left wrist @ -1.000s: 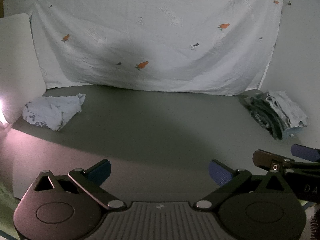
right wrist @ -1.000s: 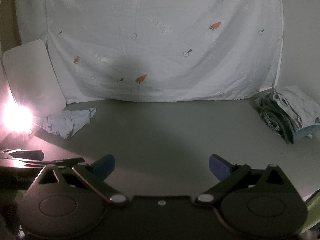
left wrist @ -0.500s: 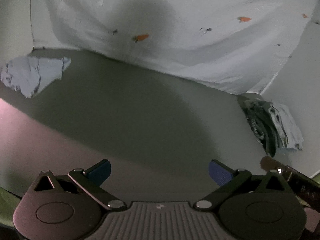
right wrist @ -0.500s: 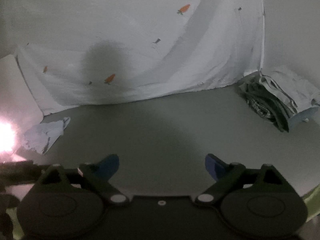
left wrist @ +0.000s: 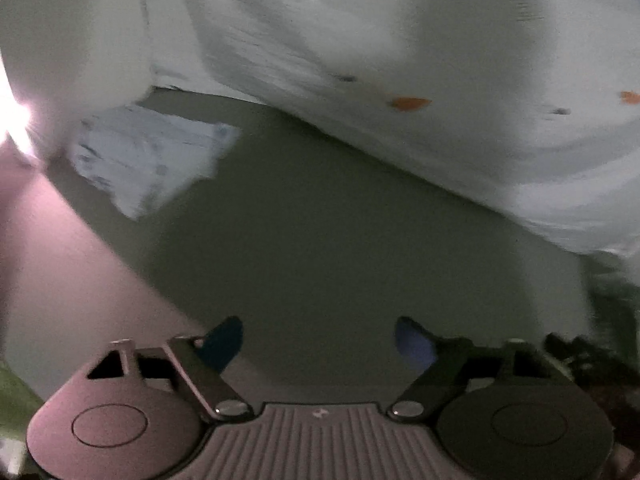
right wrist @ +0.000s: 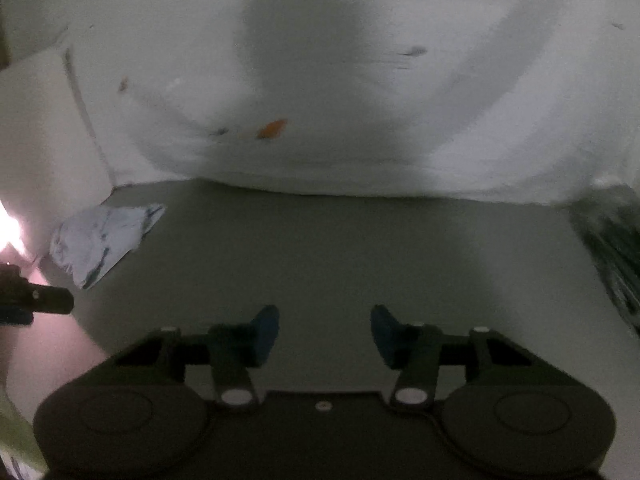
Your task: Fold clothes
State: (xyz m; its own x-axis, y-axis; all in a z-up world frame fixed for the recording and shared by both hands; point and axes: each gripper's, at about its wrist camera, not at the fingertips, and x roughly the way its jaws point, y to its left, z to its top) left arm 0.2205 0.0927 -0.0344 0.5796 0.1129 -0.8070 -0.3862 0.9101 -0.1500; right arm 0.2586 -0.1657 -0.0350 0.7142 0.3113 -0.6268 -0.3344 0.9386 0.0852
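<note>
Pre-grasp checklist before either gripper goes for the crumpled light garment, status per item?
1. Left gripper empty: ok, jaws closing on nothing.
2. Right gripper empty: ok, jaws closing, nothing between.
3. Crumpled light garment visible and apart from both grippers: ok.
4. Grey tabletop bare between grippers and garment: ok.
5. Dark clothes pile clear of the path, at far right: ok.
6. Image sharpness: not ok, both views blurred.

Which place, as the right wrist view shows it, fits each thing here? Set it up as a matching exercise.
Things:
1. crumpled pale garment
2. dark folded stack
3. carrot-print sheet
4. right gripper

Places:
A. hanging at the back
B. far left on the table
C. right edge of the table
D. foreground, nothing between its fingers

Pairs: 1-B, 2-C, 3-A, 4-D
</note>
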